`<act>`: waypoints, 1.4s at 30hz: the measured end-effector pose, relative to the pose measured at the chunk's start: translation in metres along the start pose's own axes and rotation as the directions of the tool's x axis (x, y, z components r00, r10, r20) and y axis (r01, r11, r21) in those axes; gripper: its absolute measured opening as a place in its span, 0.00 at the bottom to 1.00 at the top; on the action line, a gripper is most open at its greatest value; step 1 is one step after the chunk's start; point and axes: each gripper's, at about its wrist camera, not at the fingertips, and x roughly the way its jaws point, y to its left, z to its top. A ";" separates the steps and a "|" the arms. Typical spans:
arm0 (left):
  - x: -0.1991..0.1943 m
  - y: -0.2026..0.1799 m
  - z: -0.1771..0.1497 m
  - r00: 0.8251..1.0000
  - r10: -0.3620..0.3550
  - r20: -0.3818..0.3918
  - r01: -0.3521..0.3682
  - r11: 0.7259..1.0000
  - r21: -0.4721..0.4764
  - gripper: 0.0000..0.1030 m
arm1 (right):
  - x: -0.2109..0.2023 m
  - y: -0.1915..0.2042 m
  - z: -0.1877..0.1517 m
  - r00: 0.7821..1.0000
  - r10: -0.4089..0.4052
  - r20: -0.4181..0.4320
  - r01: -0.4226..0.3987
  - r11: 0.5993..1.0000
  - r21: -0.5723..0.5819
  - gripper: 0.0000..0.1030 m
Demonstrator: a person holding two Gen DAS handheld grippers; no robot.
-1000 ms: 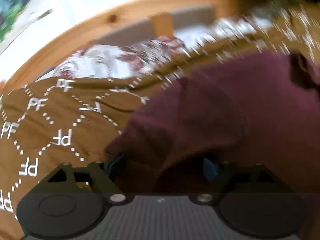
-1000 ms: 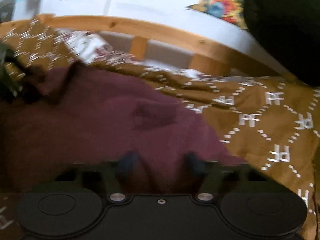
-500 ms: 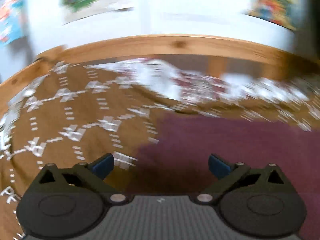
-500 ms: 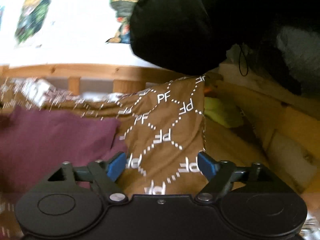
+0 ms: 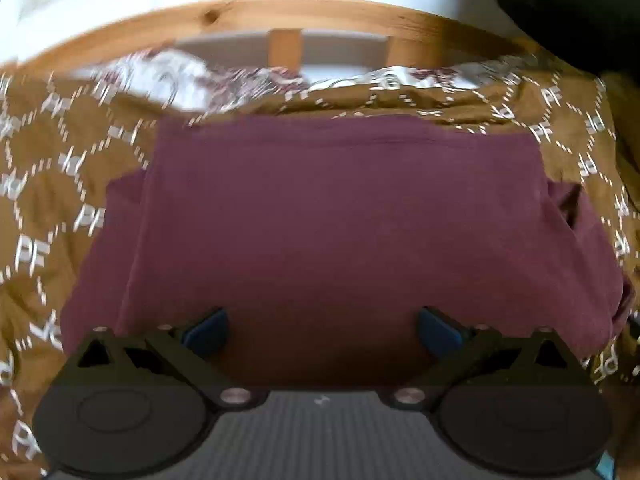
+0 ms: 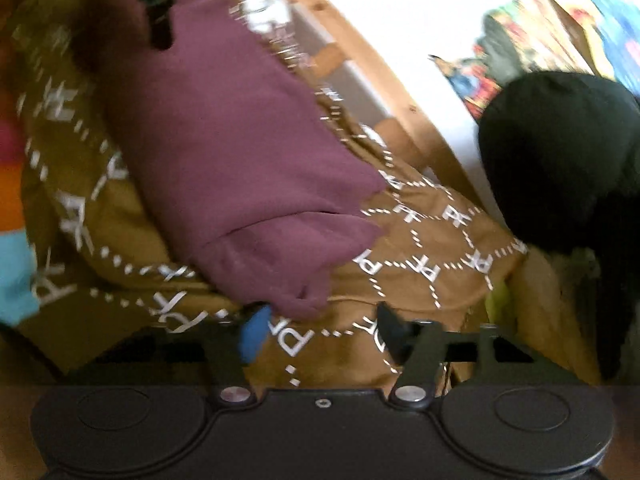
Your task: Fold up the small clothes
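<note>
A maroon garment [image 5: 340,216] lies folded in a flat rectangle on the brown bedspread [image 5: 48,184] printed with white letters. My left gripper [image 5: 322,332] hovers over its near edge, open wide, the blue pads [image 5: 206,334] apart and pressing on nothing. In the right wrist view the picture is rolled and the garment [image 6: 240,152] runs up to the left. Its near corner ends just ahead of my right gripper [image 6: 322,332]. That gripper's jaws are closing, with only bedspread behind the gap. A black ribbed object [image 6: 156,4] hangs over the garment's far end.
A wooden bed rail [image 5: 248,16] and a white floral sheet [image 5: 180,80] lie behind the garment. A bulky black thing [image 6: 560,152] sits at the bedspread's right end, with a yellow-green item [image 6: 496,300] below it. Orange and light blue cloth [image 6: 12,264] shows at the left edge.
Both grippers let go of the maroon garment and drew back from it. The garment now lies flat. The right gripper opened wide, swung right, then rolled and narrowed its jaws.
</note>
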 end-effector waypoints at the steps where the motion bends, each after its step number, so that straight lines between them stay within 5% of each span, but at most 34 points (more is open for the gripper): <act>1: 0.001 0.005 0.000 1.000 -0.007 -0.002 0.007 1.000 -0.018 0.99 | 0.002 0.003 0.000 1.000 0.007 -0.007 -0.007 1.000 -0.028 0.36; 7: -0.001 0.016 -0.006 1.000 -0.004 0.002 0.004 0.999 -0.034 0.99 | 0.003 0.012 0.005 1.000 0.010 -0.013 -0.011 0.995 -0.102 0.06; 10: -0.003 0.015 -0.008 1.000 0.001 0.002 -0.001 0.999 -0.046 0.99 | 0.001 -0.013 0.012 0.999 0.021 -0.034 -0.015 0.987 0.161 0.04; 12: -0.001 0.015 -0.009 1.000 0.007 -0.002 -0.007 0.999 -0.038 0.99 | -0.006 -0.045 0.011 0.997 0.078 -0.030 -0.054 0.875 0.481 0.03; 14: 0.000 0.014 -0.011 1.000 0.011 -0.006 -0.011 0.999 -0.031 0.99 | -0.008 -0.070 -0.002 0.987 0.161 0.008 -0.114 0.662 0.741 0.03; 16: 0.000 0.014 -0.012 1.000 0.009 -0.005 -0.009 0.999 -0.031 0.99 | -0.006 -0.076 -0.016 0.978 0.208 0.021 -0.125 0.503 0.855 0.03; 19: 0.000 0.015 -0.013 1.000 0.003 -0.009 -0.004 0.999 -0.033 0.99 | -0.001 -0.079 -0.037 0.963 0.268 0.023 -0.112 0.322 0.940 0.03; 20: -0.001 0.016 -0.012 1.000 0.000 -0.010 0.000 0.999 -0.035 0.99 | -0.001 -0.078 -0.039 0.959 0.283 0.021 -0.113 0.312 0.943 0.04; 22: -0.002 0.018 -0.011 1.000 -0.010 -0.012 0.010 0.999 -0.042 0.99 | -0.008 -0.076 -0.033 0.963 0.271 -0.006 -0.098 0.369 0.924 0.06; 24: -0.003 0.019 -0.011 1.000 -0.019 -0.014 0.018 0.999 -0.048 0.99 | -0.021 -0.076 -0.029 0.980 0.194 -0.052 -0.045 0.463 0.885 0.21; 26: -0.004 0.021 -0.011 1.000 -0.023 -0.011 0.022 0.999 -0.049 0.99 | -0.028 -0.081 -0.029 0.990 0.124 -0.062 -0.008 0.492 0.870 0.34; 29: -0.004 0.022 -0.013 1.000 -0.013 -0.013 0.012 0.999 -0.050 0.99 | -0.016 -0.091 -0.035 0.997 0.076 -0.004 -0.031 0.462 0.886 0.46; 33: -0.003 0.023 -0.013 1.000 -0.006 -0.020 0.005 0.998 -0.063 0.99 | 0.021 -0.096 -0.022 0.985 0.117 0.128 -0.165 0.404 0.900 0.56; 35: -0.002 0.021 -0.013 1.000 -0.004 -0.024 0.002 0.998 -0.055 0.99 | 0.041 -0.093 -0.012 0.979 0.150 0.136 -0.186 0.396 0.899 0.54; 37: -0.002 0.022 -0.013 1.000 -0.005 -0.026 0.004 0.999 -0.046 0.99 | 0.059 -0.087 -0.007 0.978 0.179 0.110 -0.173 0.391 0.904 0.17; 38: -0.002 0.022 -0.013 1.000 -0.008 -0.027 0.006 0.999 -0.046 0.99 | 0.066 -0.085 -0.006 0.978 0.186 0.090 -0.158 0.391 0.907 0.07; 42: 0.000 0.025 -0.013 0.999 -0.017 -0.032 0.015 0.998 -0.054 0.99 | 0.069 -0.082 -0.013 0.986 0.156 0.055 -0.107 0.344 0.933 0.06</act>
